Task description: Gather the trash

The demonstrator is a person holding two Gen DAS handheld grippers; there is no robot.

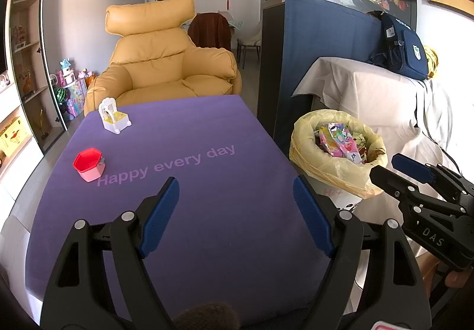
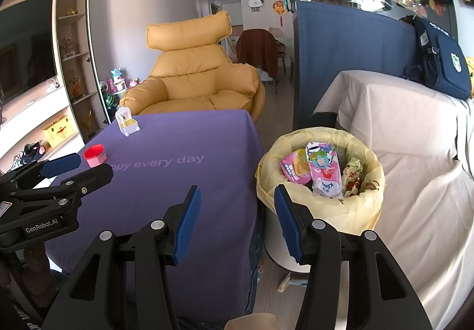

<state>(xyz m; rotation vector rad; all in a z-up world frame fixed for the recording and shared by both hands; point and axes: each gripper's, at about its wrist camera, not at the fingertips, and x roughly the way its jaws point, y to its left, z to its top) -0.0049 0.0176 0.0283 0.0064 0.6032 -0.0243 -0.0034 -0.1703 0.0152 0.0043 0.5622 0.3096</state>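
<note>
A white bin lined with a yellow bag [image 1: 336,173] [image 2: 364,208] stands beside the purple-covered table [image 1: 207,196] [image 2: 189,181]. Several colourful snack wrappers [image 1: 340,140] [image 2: 321,170] lie inside it. My left gripper [image 1: 237,205] hovers open over the near part of the table with nothing between its blue pads. My right gripper [image 2: 237,217] is open and empty too, above the gap between the table edge and the bin. Each gripper shows at the side of the other's view: the right gripper [image 1: 414,175] and the left gripper [image 2: 74,167].
A pink cup with a red lid [image 1: 88,164] [image 2: 95,155] and a white toy chair [image 1: 114,116] [image 2: 126,122] sit on the table's far left. Behind it stands a yellow armchair [image 1: 166,60]. A sheet-covered sofa [image 2: 414,152] with a navy bag [image 2: 441,60] is on the right.
</note>
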